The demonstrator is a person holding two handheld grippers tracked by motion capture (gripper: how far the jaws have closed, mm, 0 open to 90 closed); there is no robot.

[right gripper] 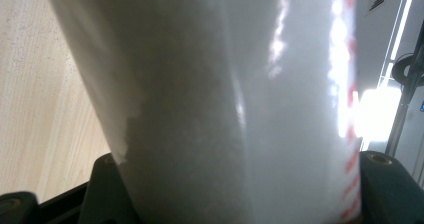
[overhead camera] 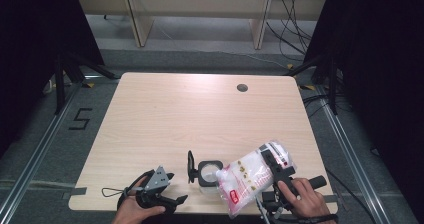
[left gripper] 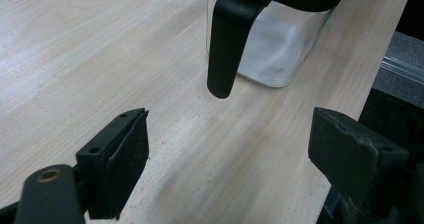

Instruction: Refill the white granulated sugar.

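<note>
Left gripper (overhead camera: 176, 188), held in the person's left hand (overhead camera: 134, 211) at the near left edge of the wooden table (overhead camera: 165, 114): black body with a grey three-cornered plate on top, a cable loop trailing to its left; jaws spread wide with nothing between them, resting low over bare tabletop, as the left gripper view confirms (left gripper: 227, 159). Glass jar (overhead camera: 208, 174), just right of that gripper and near the table's front edge: square clear body, black rim, black hinged lid (overhead camera: 190, 166) standing open on its left side; a white powdery residue shows on the glass in the left gripper view (left gripper: 272, 49), with the lid's black latch (left gripper: 227, 44) hanging in front of it. Plastic bag (overhead camera: 250, 176), right of the jar: translucent, filled with white granular contents, red print on its face, tilted with its lower end toward the jar's mouth; whether it touches the rim cannot be told. Right gripper (overhead camera: 274, 166), in the person's right hand (overhead camera: 306, 199) at the near right edge: jaws clamped across the bag's upper part, the bag (right gripper: 225, 104) standing between both pads in the right gripper view.
</note>
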